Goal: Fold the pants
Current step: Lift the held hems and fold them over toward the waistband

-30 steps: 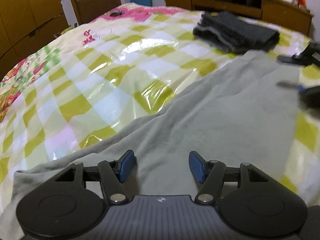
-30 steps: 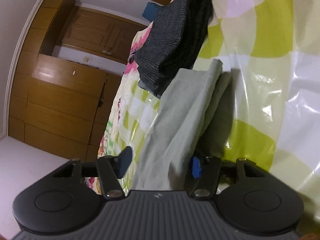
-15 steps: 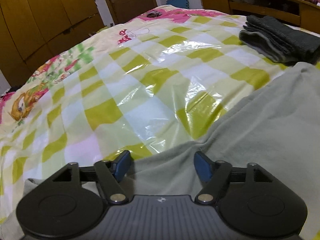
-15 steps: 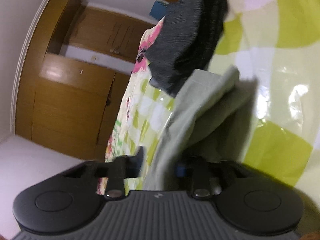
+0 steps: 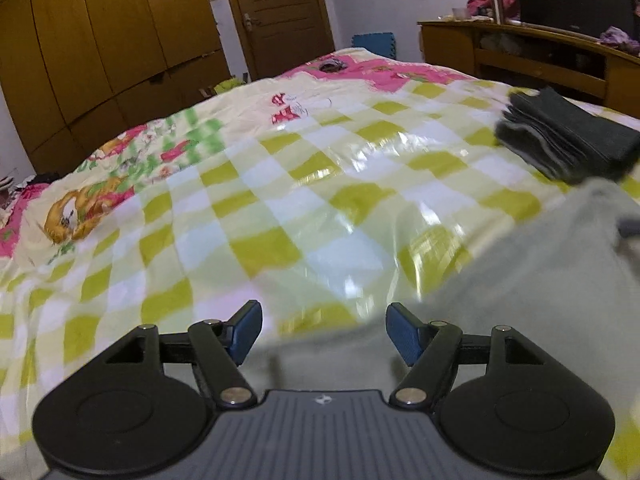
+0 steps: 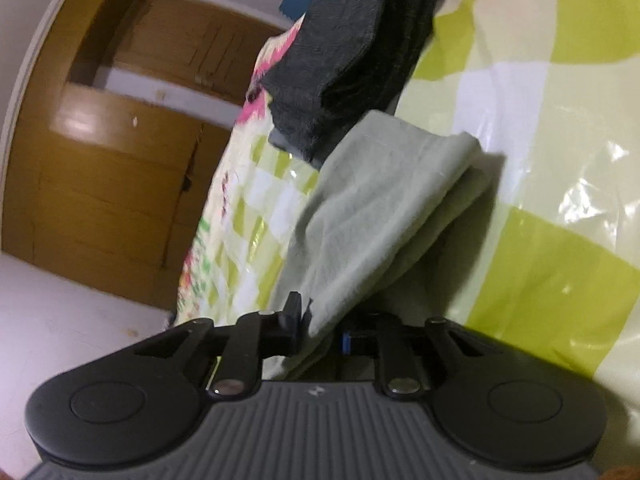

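Observation:
Pale grey-green pants [image 5: 520, 300] lie on the checked bed cover [image 5: 260, 200], filling the lower right of the left wrist view. My left gripper [image 5: 324, 320] hovers over their near edge. Its jaws are closing but still wide apart, and the pads touch no cloth. In the right wrist view the pants [image 6: 380, 200] rise as a folded strip off the cover. My right gripper [image 6: 320, 328] pinches their edge between its pads, though its jaws are opening slightly.
A folded dark grey garment [image 5: 568, 140] sits on the bed just beyond the pants, seen too in the right wrist view [image 6: 352, 48]. Wooden wardrobes [image 5: 100, 40] and a door [image 5: 280, 12] stand behind the bed, a wooden cabinet [image 5: 540, 52] at the far right.
My right gripper closed on the pants' edge and lifted it off the cover. My left gripper rose and swung left, so the pants now sit further right in its view.

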